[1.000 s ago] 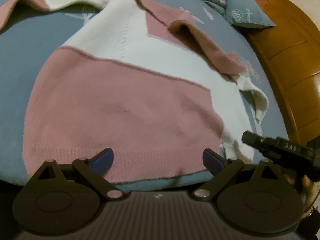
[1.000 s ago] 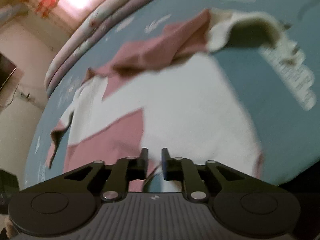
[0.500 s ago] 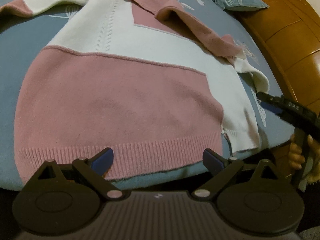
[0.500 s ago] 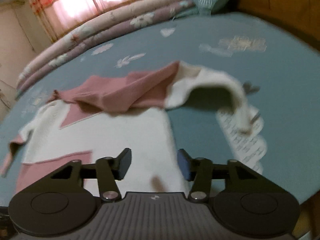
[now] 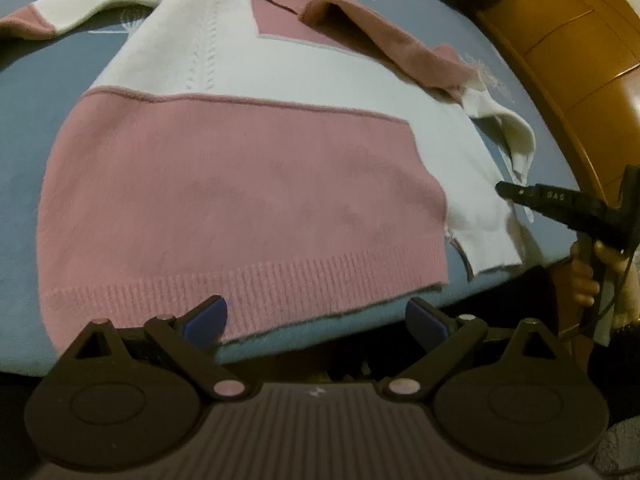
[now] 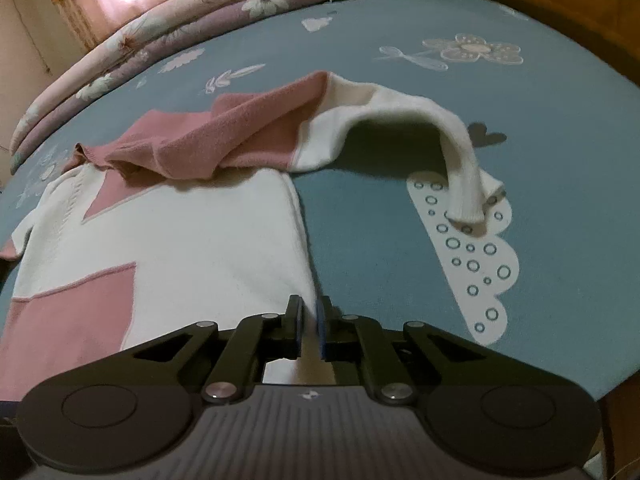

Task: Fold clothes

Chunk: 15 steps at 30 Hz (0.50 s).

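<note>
Fingers of the right gripper [image 6: 308, 322], parted half a second ago, are now pinching the sweater's [image 5: 240, 184] white hem corner, so a fold is probably starting. Left gripper [image 5: 316, 316] is hanging wide apart just short of the pink hem. Sweater is lying flat on the bed [image 6: 400, 80]. No containers are showing.
</note>
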Motion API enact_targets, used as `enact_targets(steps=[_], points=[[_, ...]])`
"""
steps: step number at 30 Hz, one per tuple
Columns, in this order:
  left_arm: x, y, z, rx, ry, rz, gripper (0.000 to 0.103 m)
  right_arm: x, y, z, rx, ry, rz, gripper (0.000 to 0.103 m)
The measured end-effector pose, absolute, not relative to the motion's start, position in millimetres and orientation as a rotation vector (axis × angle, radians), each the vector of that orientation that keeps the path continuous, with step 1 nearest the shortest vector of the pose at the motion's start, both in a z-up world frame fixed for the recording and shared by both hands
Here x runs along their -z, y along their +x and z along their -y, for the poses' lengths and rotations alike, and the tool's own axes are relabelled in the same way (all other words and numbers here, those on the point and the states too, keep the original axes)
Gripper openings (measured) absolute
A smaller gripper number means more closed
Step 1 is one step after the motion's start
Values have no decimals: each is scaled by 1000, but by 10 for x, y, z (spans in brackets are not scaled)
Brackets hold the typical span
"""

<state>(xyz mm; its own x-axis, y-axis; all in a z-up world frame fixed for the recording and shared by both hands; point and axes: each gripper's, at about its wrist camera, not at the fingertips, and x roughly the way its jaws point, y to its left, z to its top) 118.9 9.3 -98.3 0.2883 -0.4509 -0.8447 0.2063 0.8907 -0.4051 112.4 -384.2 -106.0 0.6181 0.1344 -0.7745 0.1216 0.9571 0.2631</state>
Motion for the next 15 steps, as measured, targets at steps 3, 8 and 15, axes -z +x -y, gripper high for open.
enact_targets(steps=[3, 8, 15], points=[[874, 1214, -120, 446, -258, -1180, 96, 915, 1043, 3737, -13, 261, -860, 13], [752, 1347, 114, 542, -259, -1100, 96, 857, 997, 3357, -254, 277, -866, 17], [1061, 1361, 538, 631, -217, -1164, 97, 1159, 919, 2966, -303, 127, -958, 21]])
